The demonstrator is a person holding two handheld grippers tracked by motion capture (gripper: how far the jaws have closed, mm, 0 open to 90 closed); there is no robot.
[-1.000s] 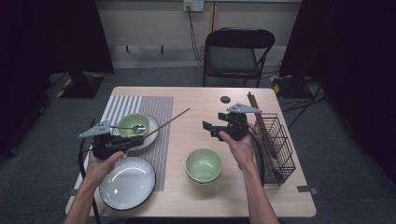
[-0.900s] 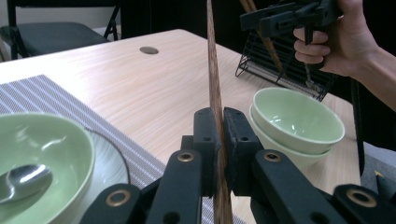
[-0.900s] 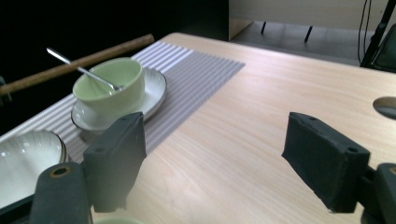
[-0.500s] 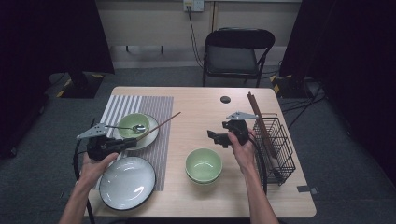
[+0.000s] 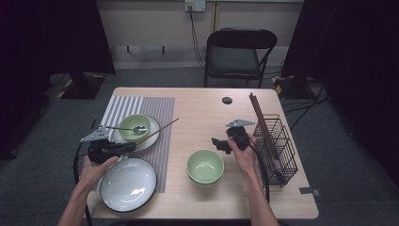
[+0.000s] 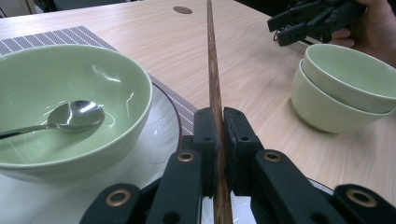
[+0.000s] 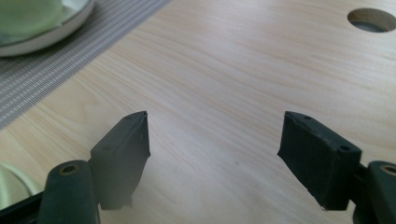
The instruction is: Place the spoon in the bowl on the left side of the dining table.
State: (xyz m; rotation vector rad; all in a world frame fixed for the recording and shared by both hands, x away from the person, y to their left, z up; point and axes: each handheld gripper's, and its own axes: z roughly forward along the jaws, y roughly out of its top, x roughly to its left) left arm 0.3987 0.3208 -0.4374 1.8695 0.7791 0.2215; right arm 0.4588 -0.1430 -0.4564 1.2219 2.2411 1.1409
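Left gripper we're clamping on the chopstick beside the spoon bowl | right gripper gaping empty | step: probably laying it down | next: lowering gently, then releasing

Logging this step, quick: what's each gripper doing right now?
Left gripper: shut on the chopstick.
Right gripper: open, nothing between its jaws.

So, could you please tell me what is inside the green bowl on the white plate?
A metal spoon lies in the green bowl; the bowl hides the white plate beneath.
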